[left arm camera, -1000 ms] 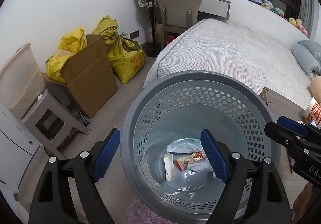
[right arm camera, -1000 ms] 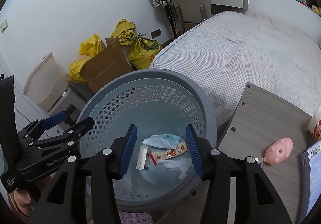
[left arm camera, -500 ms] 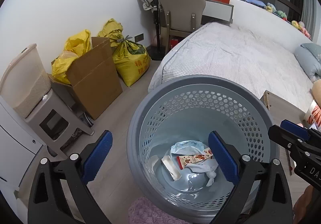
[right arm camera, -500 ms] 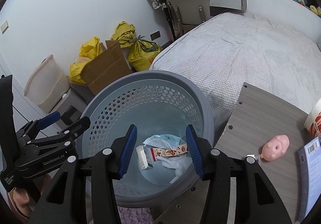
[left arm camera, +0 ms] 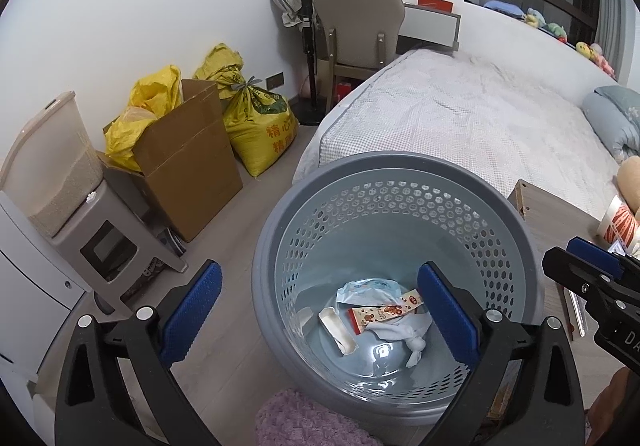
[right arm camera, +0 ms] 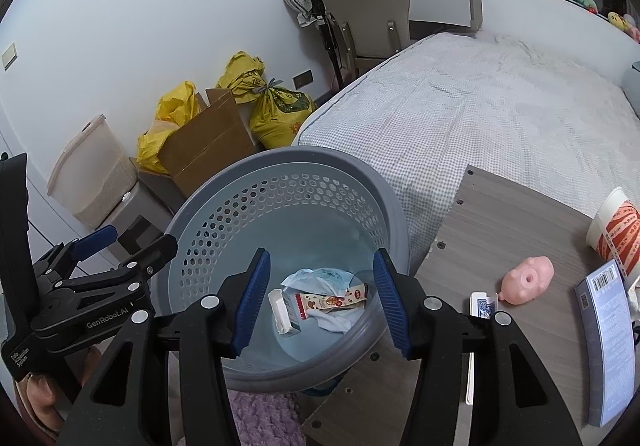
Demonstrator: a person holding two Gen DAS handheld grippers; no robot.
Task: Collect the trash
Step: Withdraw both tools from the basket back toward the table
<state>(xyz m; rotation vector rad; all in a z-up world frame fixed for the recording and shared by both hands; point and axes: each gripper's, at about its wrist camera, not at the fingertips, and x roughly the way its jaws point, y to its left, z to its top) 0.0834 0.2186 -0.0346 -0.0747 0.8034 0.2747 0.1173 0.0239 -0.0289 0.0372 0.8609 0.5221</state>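
A grey perforated waste basket (left arm camera: 400, 174) stands on the floor beside the bed; it also shows in the right wrist view (right arm camera: 280, 166). In its bottom lie a red-and-white snack wrapper (left arm camera: 384, 313), a small white box (left arm camera: 336, 330), a knotted white tissue (left arm camera: 404, 334) and a pale blue wrapper (left arm camera: 368, 288). My left gripper (left arm camera: 320, 310) is open and empty, high above the basket's left rim. My right gripper (right arm camera: 320, 302) is open and empty above the basket, and shows at the right of the left wrist view (left arm camera: 584, 270).
A wooden bedside table (right arm camera: 500, 230) to the right holds a pink pig toy (right arm camera: 526, 280), a small blue packet (right arm camera: 484, 304), a paper cup (right arm camera: 616, 230) and a blue book (right arm camera: 608, 342). A cardboard box (left arm camera: 188, 162), yellow sacks (left arm camera: 260, 122) and a stool (left arm camera: 108, 242) line the wall. A purple rug (left arm camera: 304, 422) lies below.
Both grippers have risen and drawn back from the basket. The left gripper's jaws have spread wider. The trash inside has settled flatter on the basket bottom.
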